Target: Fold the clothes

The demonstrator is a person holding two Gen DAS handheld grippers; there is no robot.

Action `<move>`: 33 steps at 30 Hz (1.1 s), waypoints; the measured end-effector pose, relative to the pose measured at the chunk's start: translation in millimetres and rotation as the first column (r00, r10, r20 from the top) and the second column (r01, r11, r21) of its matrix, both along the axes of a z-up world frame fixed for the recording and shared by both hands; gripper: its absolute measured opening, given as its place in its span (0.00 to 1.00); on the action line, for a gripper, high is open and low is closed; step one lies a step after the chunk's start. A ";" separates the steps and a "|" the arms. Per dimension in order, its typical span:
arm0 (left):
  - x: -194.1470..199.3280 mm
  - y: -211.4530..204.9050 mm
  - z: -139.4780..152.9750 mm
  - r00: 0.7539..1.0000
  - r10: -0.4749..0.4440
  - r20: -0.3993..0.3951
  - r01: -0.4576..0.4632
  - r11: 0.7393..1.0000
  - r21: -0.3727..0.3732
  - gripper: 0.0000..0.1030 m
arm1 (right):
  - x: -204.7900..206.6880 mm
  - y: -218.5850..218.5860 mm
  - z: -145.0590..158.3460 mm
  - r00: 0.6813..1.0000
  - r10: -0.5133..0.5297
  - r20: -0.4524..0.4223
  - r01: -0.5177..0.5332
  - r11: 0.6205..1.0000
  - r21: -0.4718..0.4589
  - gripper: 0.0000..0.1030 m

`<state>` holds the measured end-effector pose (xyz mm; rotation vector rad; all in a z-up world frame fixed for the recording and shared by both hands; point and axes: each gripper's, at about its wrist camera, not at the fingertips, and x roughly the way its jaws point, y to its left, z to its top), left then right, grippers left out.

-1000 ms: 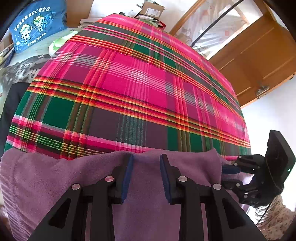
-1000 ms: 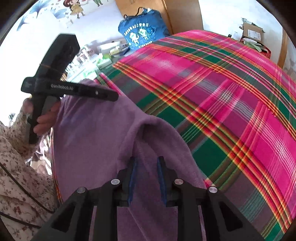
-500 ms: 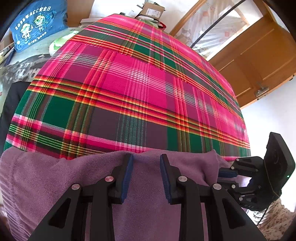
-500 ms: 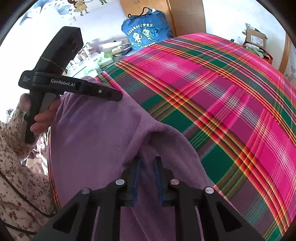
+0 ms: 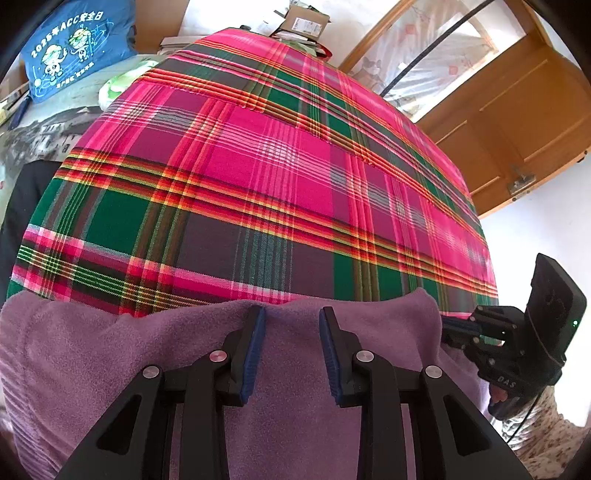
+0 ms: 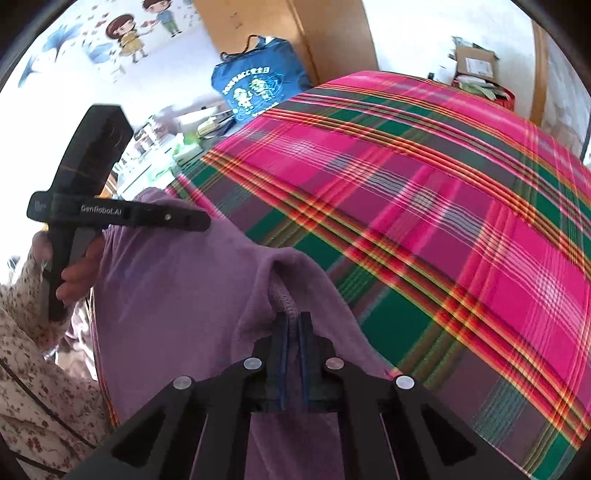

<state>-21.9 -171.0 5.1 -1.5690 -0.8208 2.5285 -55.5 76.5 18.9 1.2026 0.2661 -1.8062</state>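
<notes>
A purple fleece garment (image 5: pixel 147 350) lies along the near edge of a bed under a pink and green plaid cover (image 5: pixel 258 184). My left gripper (image 5: pixel 291 314) stands open over the garment's far hem, its blue pads apart with only flat fleece below them. In the right wrist view my right gripper (image 6: pixel 291 317) has its jaws closing tight on a pinched ridge of the same garment (image 6: pixel 177 295), pads pressing the fabric. The right gripper (image 5: pixel 448 328) also shows at the garment's right corner. The left gripper (image 6: pixel 199 221) hovers at the garment's far left, held by a hand (image 6: pixel 74 273).
A blue printed bag (image 6: pixel 258 88) and cluttered shelves stand beyond the bed's left side. A cardboard box (image 5: pixel 306 22) sits past the far end. A wooden door (image 5: pixel 517 129) is on the right. The plaid cover (image 6: pixel 443 221) stretches out flat beyond the garment.
The right gripper's jaws came together on a fold of the purple garment, raising a ridge between them. The left gripper kept still with the same gap.
</notes>
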 end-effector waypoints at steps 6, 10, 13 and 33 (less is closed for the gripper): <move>-1.7 12.4 5.7 1.000 -0.026 0.003 0.026 0.998 -0.052 0.31 | -4.5 0.8 -5.0 0.999 -0.039 0.017 0.039 0.999 -0.007 0.05; -4.2 26.3 11.0 0.997 -0.079 -0.014 0.078 0.996 -0.033 0.31 | -4.7 2.0 -2.7 0.997 -0.074 -0.016 0.074 0.997 -0.003 0.04; -10.0 43.9 13.9 0.990 -0.139 -0.018 0.138 0.990 -0.038 0.31 | -6.5 4.1 -1.8 0.995 -0.101 -0.026 0.100 0.995 -0.005 0.04; -44.5 106.5 8.1 0.966 -0.257 -0.002 0.256 0.962 -0.099 0.31 | -14.6 29.9 3.2 0.962 -0.264 -0.066 0.262 0.964 -0.037 0.00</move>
